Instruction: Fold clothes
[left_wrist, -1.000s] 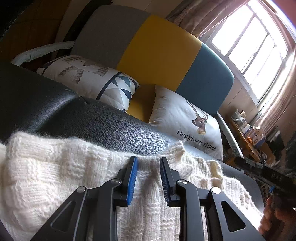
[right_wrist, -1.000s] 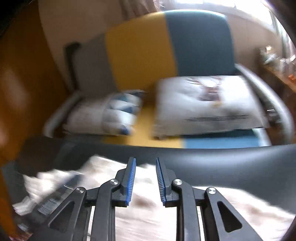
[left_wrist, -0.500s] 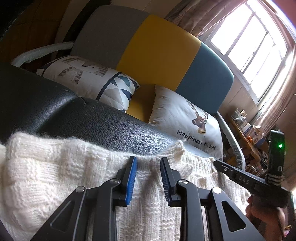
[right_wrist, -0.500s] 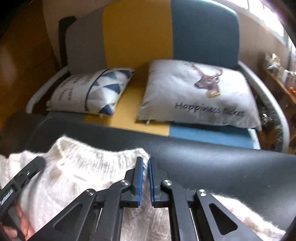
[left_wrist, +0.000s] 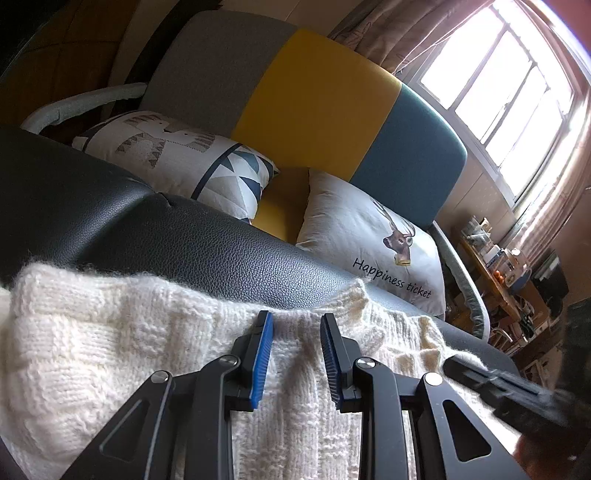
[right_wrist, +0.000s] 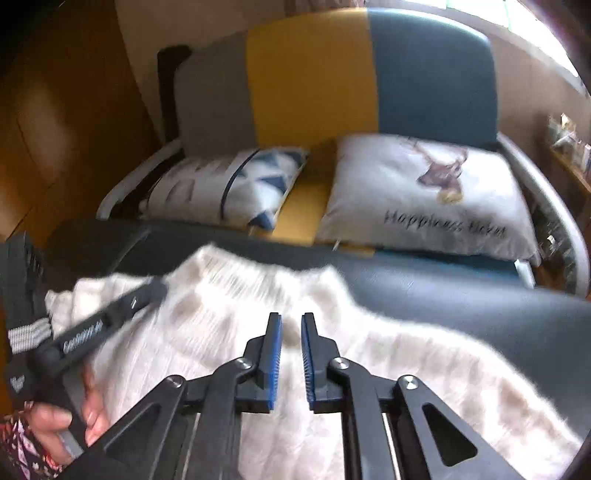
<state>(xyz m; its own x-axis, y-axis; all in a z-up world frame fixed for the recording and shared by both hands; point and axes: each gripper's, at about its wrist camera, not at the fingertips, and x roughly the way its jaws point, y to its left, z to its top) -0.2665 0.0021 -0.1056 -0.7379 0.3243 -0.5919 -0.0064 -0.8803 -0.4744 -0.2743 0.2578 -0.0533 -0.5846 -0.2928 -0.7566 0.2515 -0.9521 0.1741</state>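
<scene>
1. My left gripper (left_wrist: 295, 350) rests over the white knitted sweater (left_wrist: 110, 343), near its far edge. Its blue pads (left_wrist: 261, 360) stand apart with a ridge of knit between them; I cannot tell whether they press on it.
2. My right gripper (right_wrist: 291, 354) hangs over the same sweater. Its jaws are opening from a narrow gap, and I see knit behind that gap but no clear contact with the pads.
3. The sweater lies spread on a black leather surface (left_wrist: 221, 251). Its near part is cut off by the lower frame edges and partly hidden by the gripper arms.
4. The right view is smeared, so the stitch pattern is hard to read there.
5. A hand (right_wrist: 70, 417) grips the left tool's handle at the right view's lower left corner; a patterned sleeve shows below it.
6. Beyond the black surface stands a sofa (left_wrist: 325, 96) in grey, yellow and teal, bearing a deer cushion (left_wrist: 373, 240) and a triangle-patterned cushion (left_wrist: 184, 158).
</scene>
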